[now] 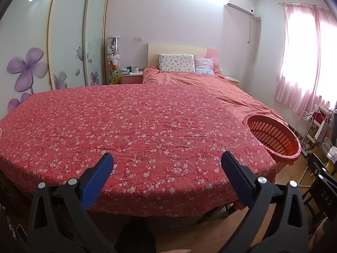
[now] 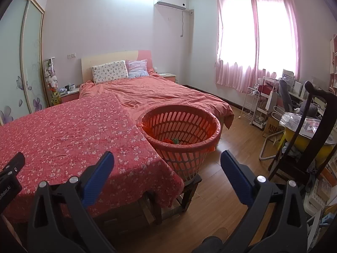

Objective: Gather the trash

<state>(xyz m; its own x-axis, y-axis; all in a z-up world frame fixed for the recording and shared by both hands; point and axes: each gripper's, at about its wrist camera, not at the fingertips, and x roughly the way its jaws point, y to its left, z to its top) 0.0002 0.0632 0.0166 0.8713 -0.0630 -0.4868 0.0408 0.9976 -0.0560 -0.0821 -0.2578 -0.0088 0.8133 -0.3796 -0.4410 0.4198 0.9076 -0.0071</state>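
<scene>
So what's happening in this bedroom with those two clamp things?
A person is holding a gripper in each hand to collect trash. Both the left gripper and the right gripper are open and hold nothing. An orange basket stands on a stool beside the flowered cloth, with a few scraps at its bottom. No trash shows on the cloth.

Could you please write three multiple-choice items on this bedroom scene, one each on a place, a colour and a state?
1. Where does the basket stand?
A. on the floor by the window
B. on a stool at the corner of the floral cloth
C. against the headboard

2. What colour are the gripper's finger pads?
A. blue
B. green
C. white

3. How is the right gripper?
A. shut on trash
B. shut, holding nothing
C. open, holding nothing

Answers: 1 B, a dark stool shows under it beside the cloth; 2 A, both pads are blue; 3 C, fingers wide apart with nothing between.
</scene>
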